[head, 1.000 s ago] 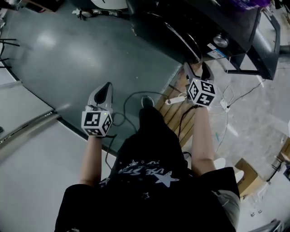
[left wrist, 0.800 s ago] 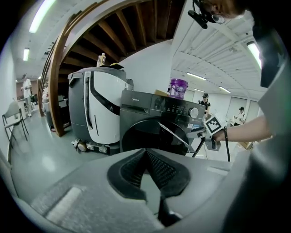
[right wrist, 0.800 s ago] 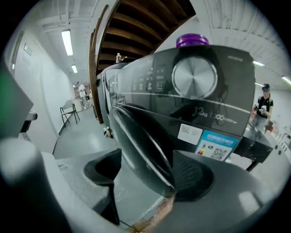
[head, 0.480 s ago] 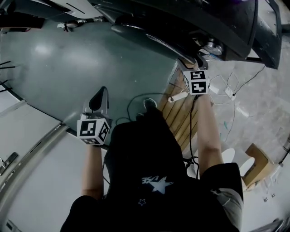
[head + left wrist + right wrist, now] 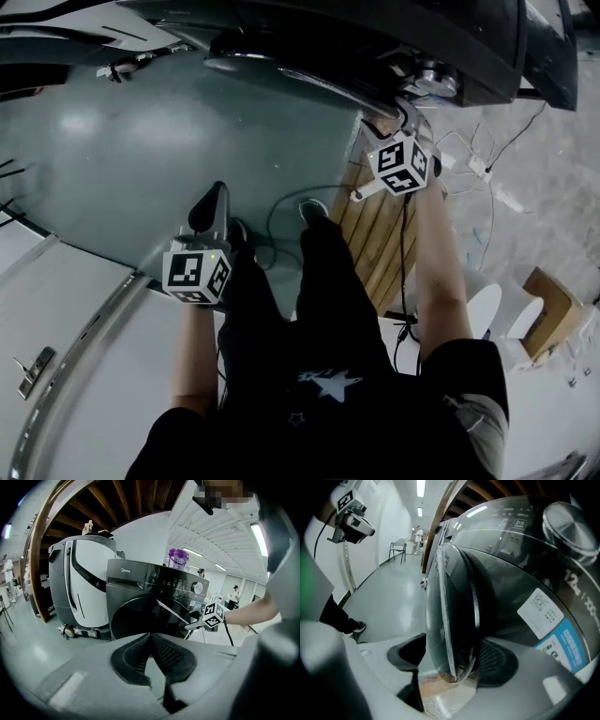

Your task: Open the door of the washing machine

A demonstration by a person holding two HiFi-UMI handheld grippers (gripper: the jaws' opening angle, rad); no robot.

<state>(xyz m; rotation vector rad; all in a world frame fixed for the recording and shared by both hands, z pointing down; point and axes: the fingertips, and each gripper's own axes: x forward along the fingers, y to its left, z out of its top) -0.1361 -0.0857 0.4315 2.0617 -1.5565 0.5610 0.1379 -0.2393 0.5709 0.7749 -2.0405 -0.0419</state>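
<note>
The dark front-loading washing machine [image 5: 375, 47] stands at the top of the head view. Its round door [image 5: 291, 75] with a chrome rim hangs slightly ajar. My right gripper [image 5: 408, 117] reaches to the door's free edge. In the right gripper view the door [image 5: 454, 611] runs between the two pads, and my right gripper [image 5: 454, 663] is shut on that edge. My left gripper [image 5: 214, 197] hangs low over the grey floor, well left of the machine, shut on nothing. In the left gripper view its pads meet at the tip of the left gripper [image 5: 150, 637], facing the machine [image 5: 140, 592].
A wooden pallet [image 5: 375, 234] lies under my right arm, with black cables [image 5: 281, 211] trailing over it and the floor. A white power strip [image 5: 487, 169] and a cardboard box [image 5: 548, 309] lie to the right. A white-and-grey machine [image 5: 79, 583] stands left of the washer.
My right gripper went forward to the door's edge and closed on it. The door now stands a little out from the machine. The left gripper has hardly moved.
</note>
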